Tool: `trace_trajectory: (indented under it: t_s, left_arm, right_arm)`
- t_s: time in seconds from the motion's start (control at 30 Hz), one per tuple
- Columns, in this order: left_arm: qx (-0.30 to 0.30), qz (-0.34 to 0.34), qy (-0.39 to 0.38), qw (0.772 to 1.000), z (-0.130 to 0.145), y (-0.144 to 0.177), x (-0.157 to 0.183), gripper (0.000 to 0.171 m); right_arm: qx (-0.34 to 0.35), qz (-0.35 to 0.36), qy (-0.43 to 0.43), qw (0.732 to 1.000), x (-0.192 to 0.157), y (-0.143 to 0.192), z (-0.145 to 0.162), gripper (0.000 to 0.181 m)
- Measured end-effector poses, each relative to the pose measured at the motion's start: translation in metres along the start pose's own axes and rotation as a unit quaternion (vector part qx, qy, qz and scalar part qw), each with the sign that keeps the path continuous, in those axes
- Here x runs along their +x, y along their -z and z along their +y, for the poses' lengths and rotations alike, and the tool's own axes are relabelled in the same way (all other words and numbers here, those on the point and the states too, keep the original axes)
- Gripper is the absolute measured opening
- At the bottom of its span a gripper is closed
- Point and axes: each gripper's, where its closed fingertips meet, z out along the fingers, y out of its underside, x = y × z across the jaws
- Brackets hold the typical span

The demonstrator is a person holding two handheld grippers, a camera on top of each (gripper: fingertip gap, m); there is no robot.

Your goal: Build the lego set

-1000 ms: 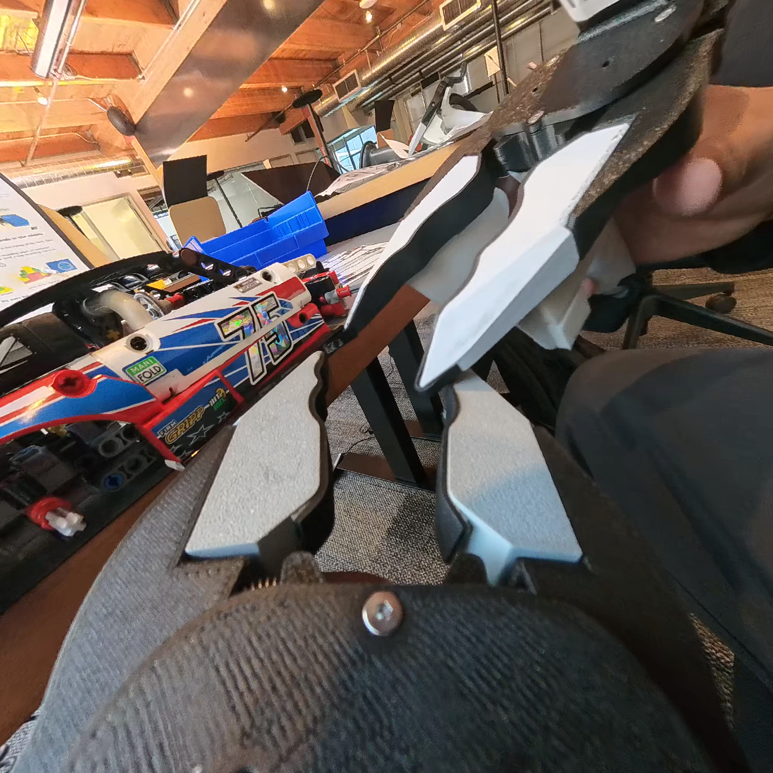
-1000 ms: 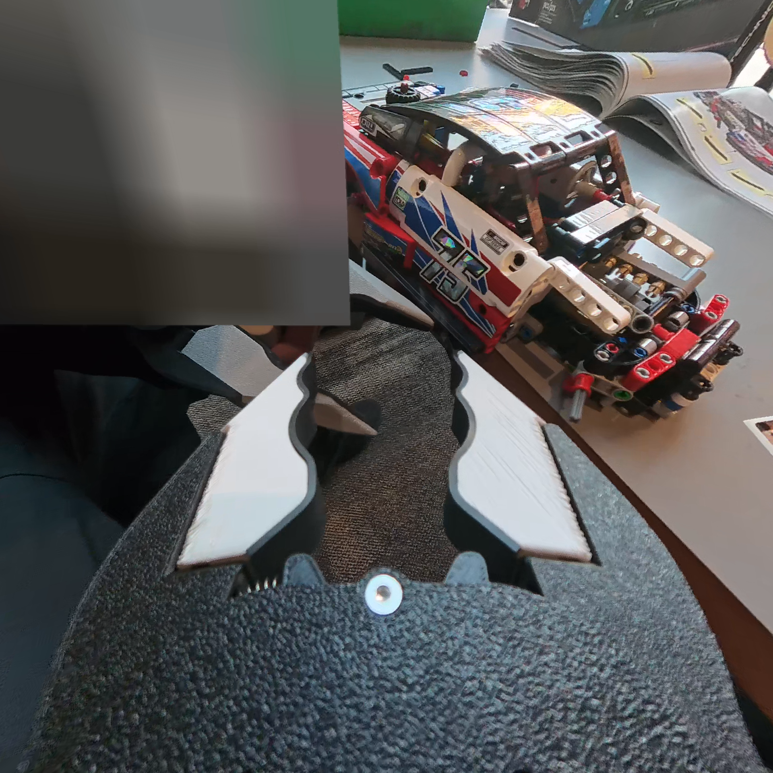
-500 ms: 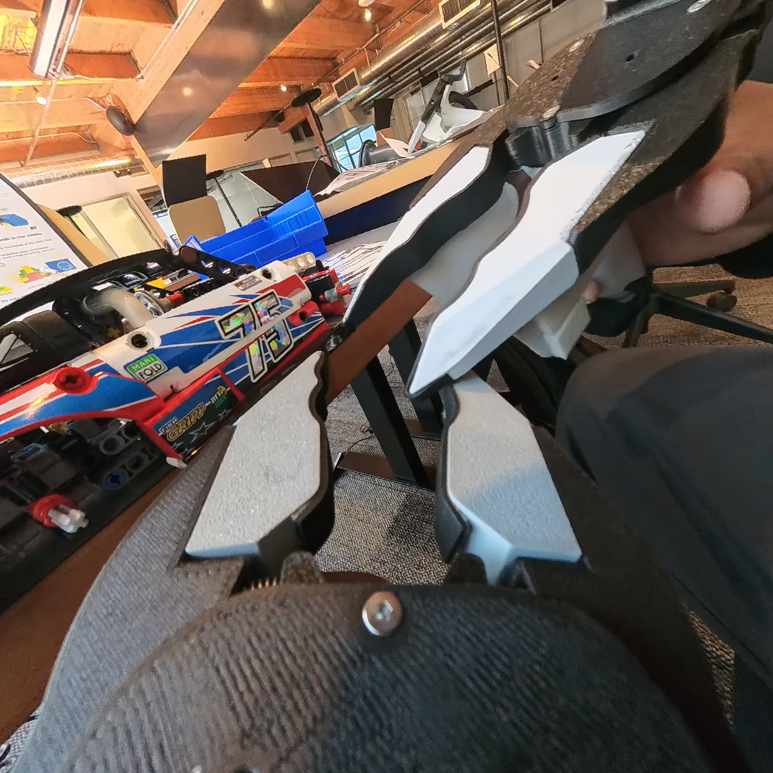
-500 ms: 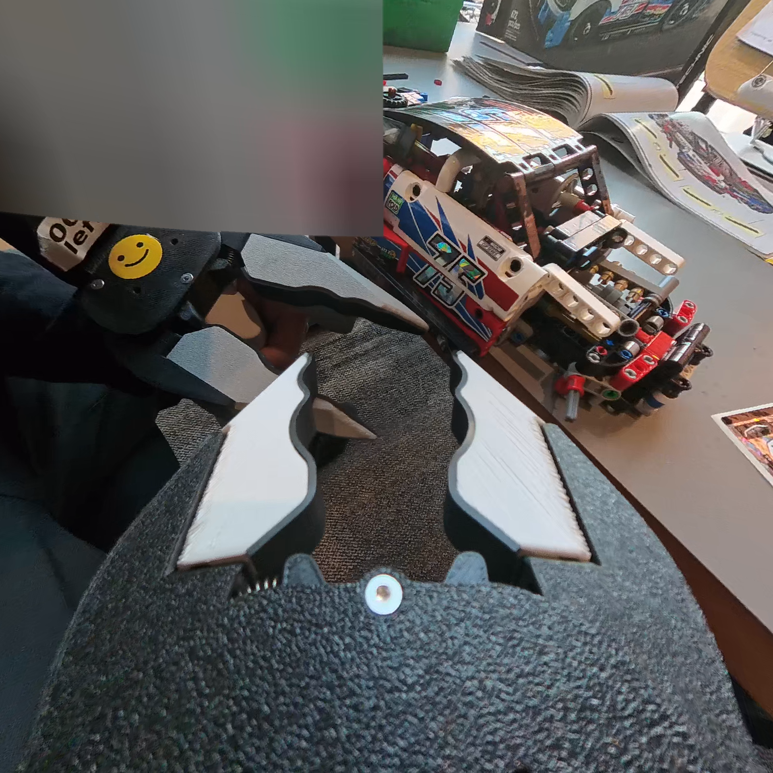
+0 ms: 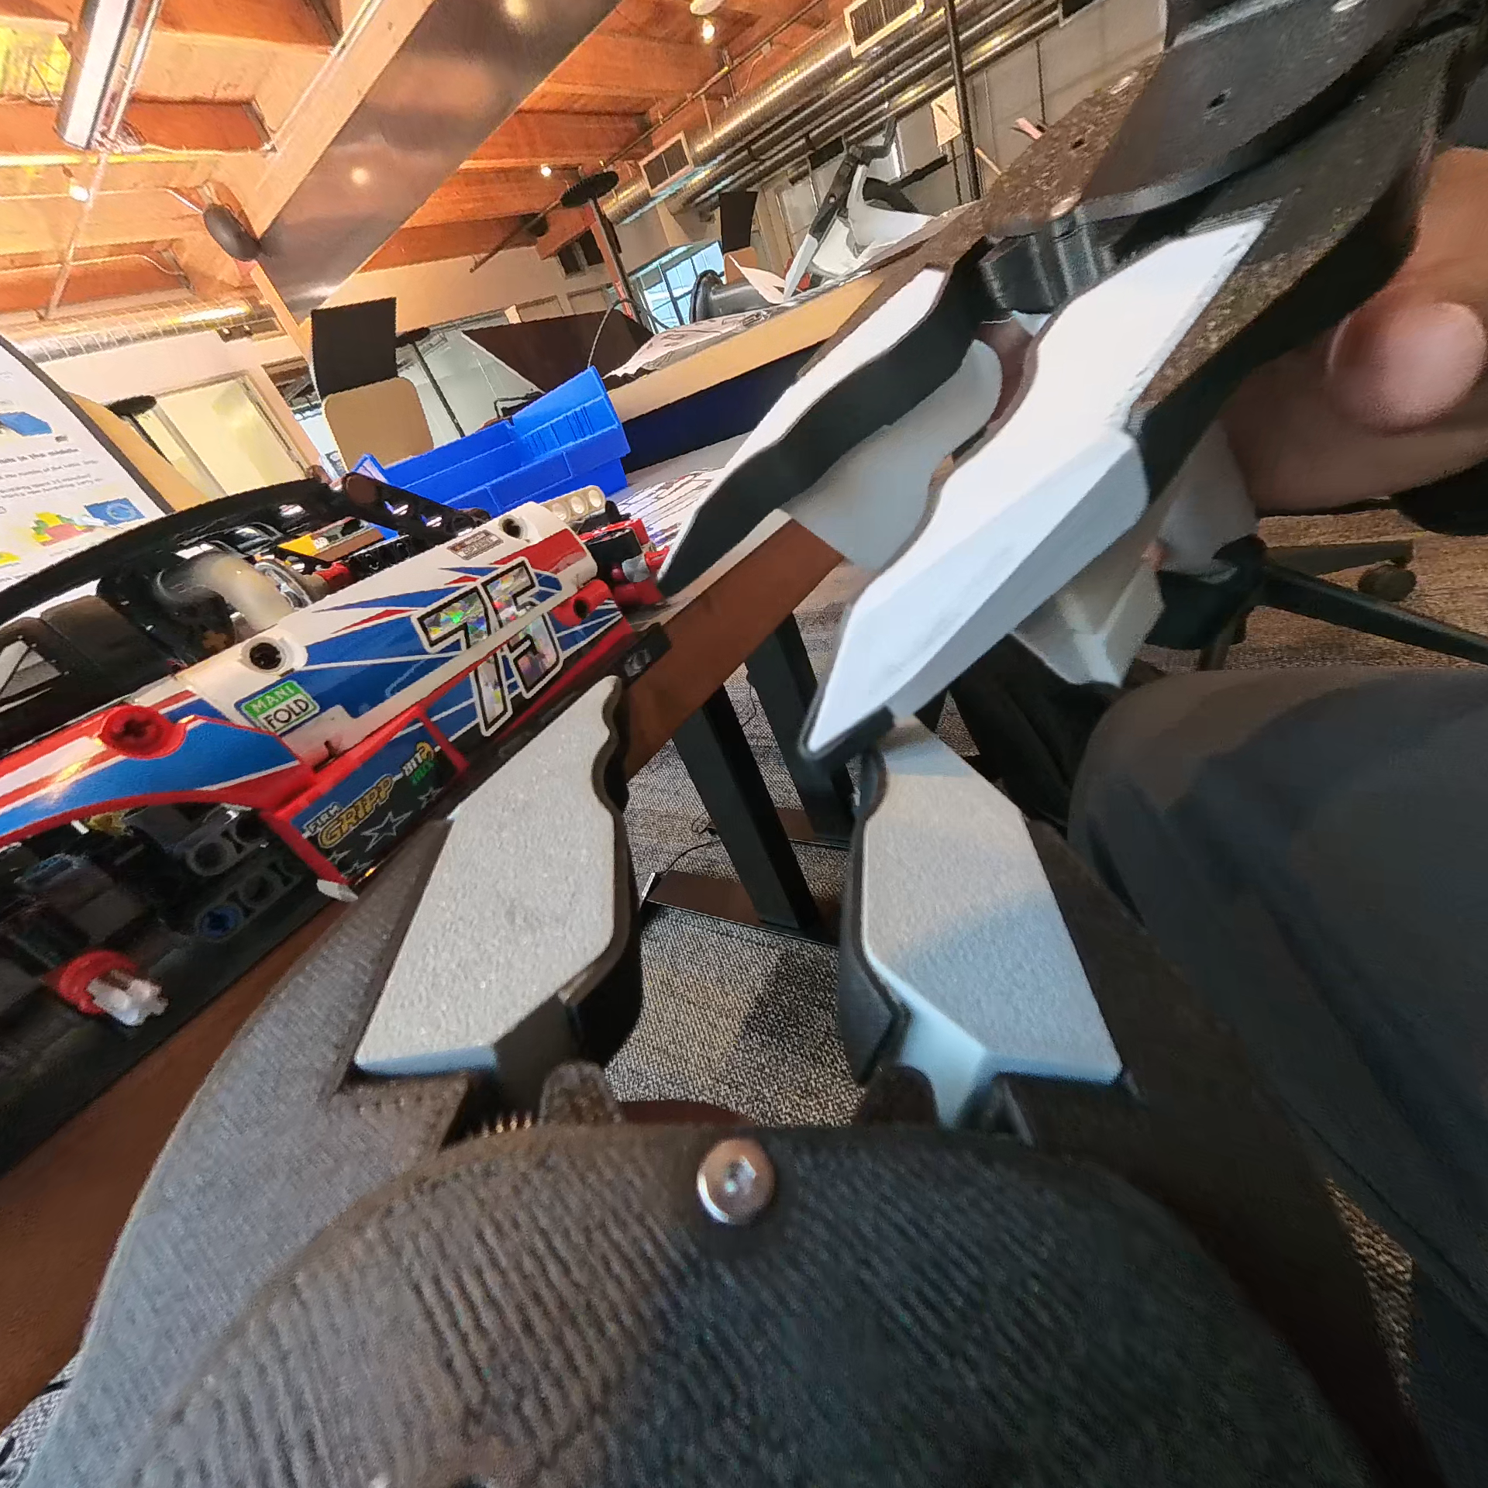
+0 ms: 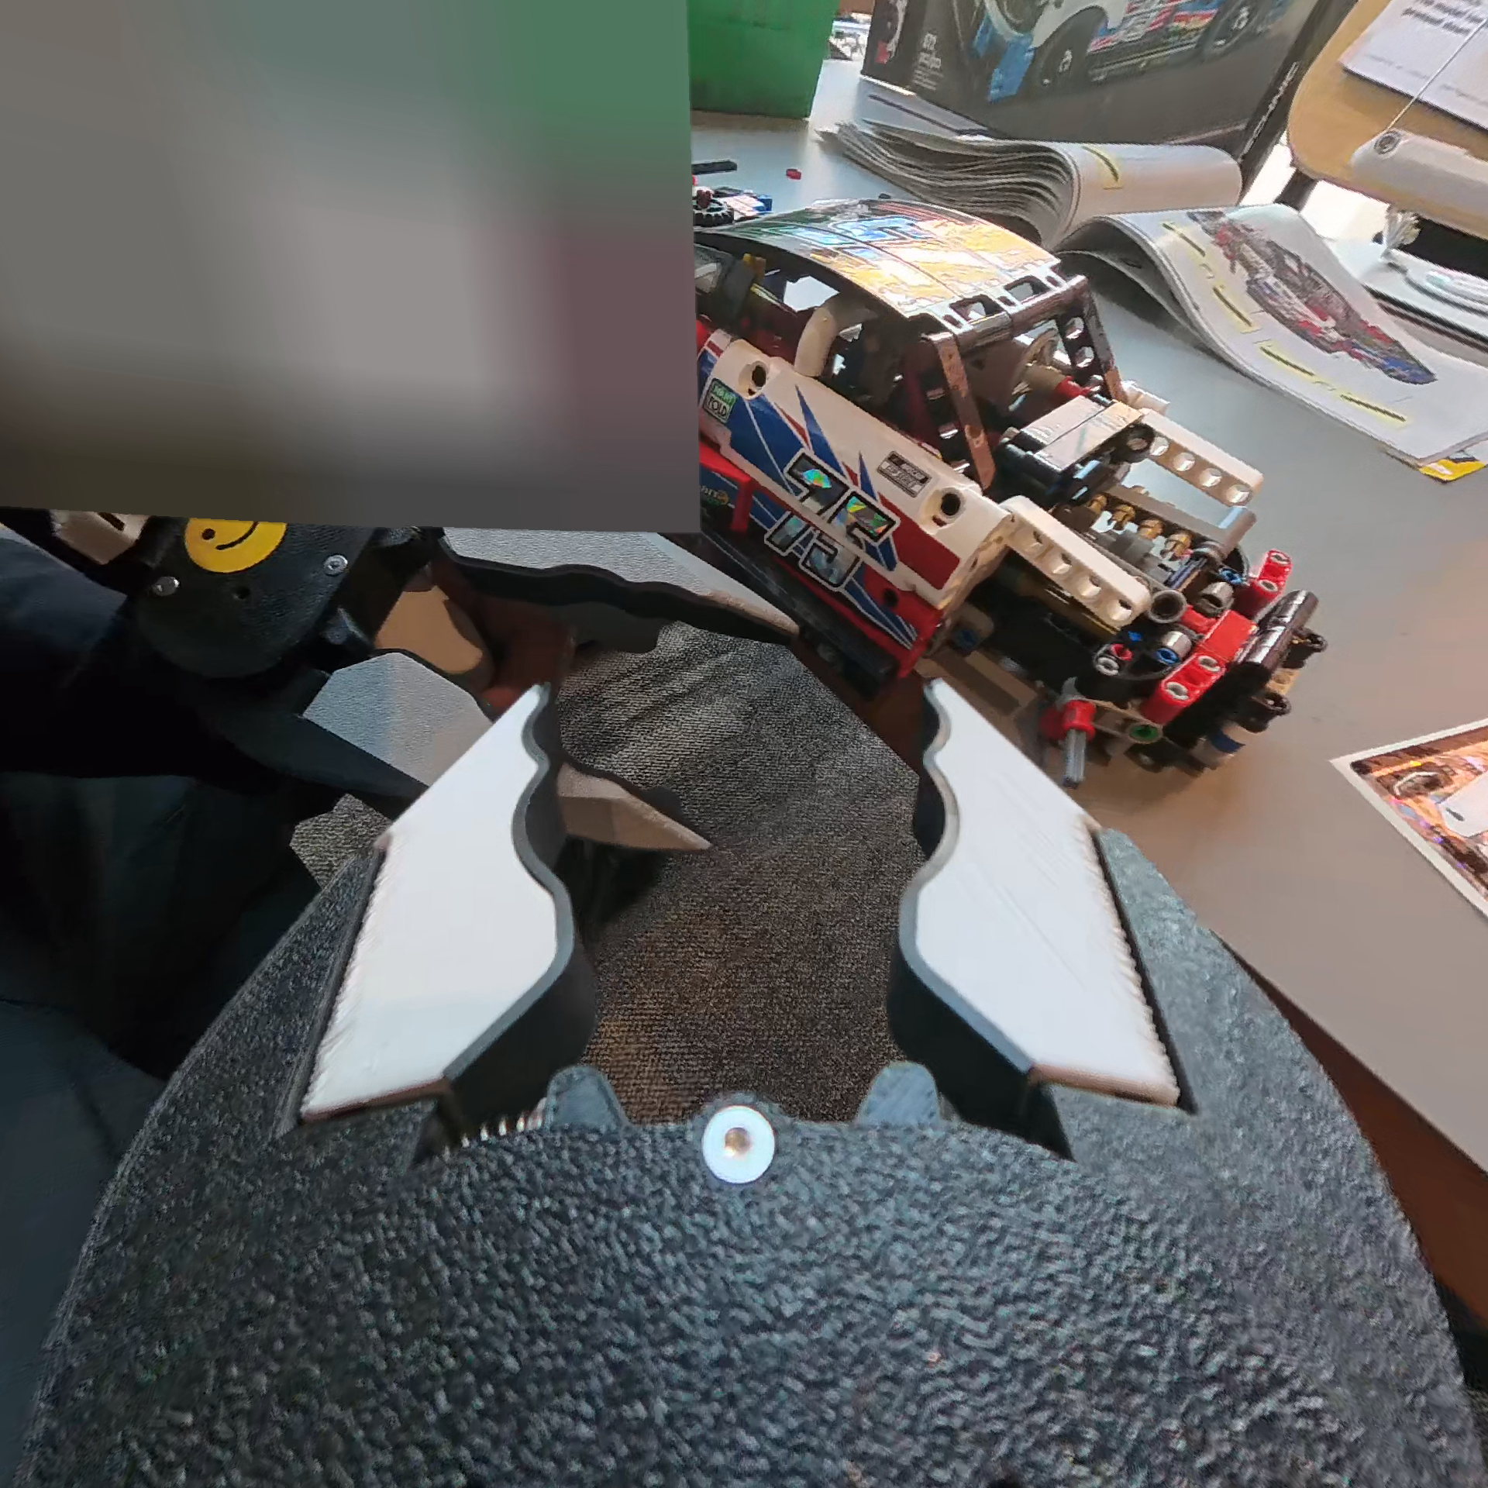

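Note:
A red, white and blue lego race car with a black roof stands on the grey table near its edge. It also shows in the left wrist view. My left gripper is open and empty, held off the table edge over the carpet. My right gripper is open and empty, also off the edge, near the car's side. The two grippers face each other closely. The right one's fingers hang just above the left one's right tip. The left one's fingers lie behind my right gripper's left tip.
An open instruction booklet, the set's box and a green bin lie behind the car. A printed sheet sits at the right. A blue bin stands beyond the car. A person's leg is at the right. My two grippers' fingertips are within a few centimetres of each other.
My right gripper has lifted and tilted up, so more of the table's far side and the left gripper show. The left gripper has hardly moved. Both stay open.

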Motion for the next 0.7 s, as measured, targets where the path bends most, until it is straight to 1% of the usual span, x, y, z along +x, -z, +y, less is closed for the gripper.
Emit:
trace_trajectory:
  t_s: [0.13, 0.27, 0.3, 0.33, 0.37, 0.43, 0.5, 0.63, 0.7]
  left_arm:
    - [-0.001, 0.003, -0.001, 1.000, 0.000, 0.000, 0.001, 0.053]
    - [-0.001, 0.009, -0.001, 1.000, -0.001, 0.000, 0.004, 0.054]
    - [-0.001, 0.013, -0.003, 1.000, -0.001, 0.001, 0.006, 0.054]
    - [-0.004, 0.016, -0.006, 1.000, 0.000, 0.003, 0.009, 0.054]
    - [-0.008, 0.019, -0.011, 1.000, 0.001, 0.005, 0.011, 0.055]
    - [-0.015, 0.020, -0.023, 0.999, 0.004, 0.009, 0.013, 0.055]
    - [-0.021, 0.017, -0.026, 0.999, 0.006, 0.012, 0.011, 0.055]
    - [-0.028, 0.010, -0.026, 0.999, 0.008, 0.018, 0.006, 0.055]
    - [-0.031, 0.009, -0.025, 0.999, 0.009, 0.019, 0.005, 0.055]
  right_arm:
    - [0.000, 0.001, 0.007, 1.000, 0.003, 0.005, 0.000, 0.087]
    - [0.010, -0.069, 0.006, 0.998, -0.005, 0.015, -0.001, 0.084]
    - [0.017, -0.093, -0.006, 0.996, -0.009, 0.016, -0.003, 0.075]
    - [0.023, -0.112, -0.020, 0.993, -0.011, 0.017, -0.006, 0.058]
    - [0.032, -0.126, -0.031, 0.991, -0.013, 0.016, -0.009, 0.053]
    - [0.044, -0.141, -0.047, 0.988, -0.015, 0.013, -0.012, 0.054]
    - [0.044, -0.144, -0.049, 0.987, -0.015, 0.006, -0.011, 0.063]
    - [0.041, -0.164, -0.051, 0.984, -0.020, -0.005, -0.010, 0.062]
    - [0.043, -0.161, -0.047, 0.985, -0.021, -0.008, -0.011, 0.063]
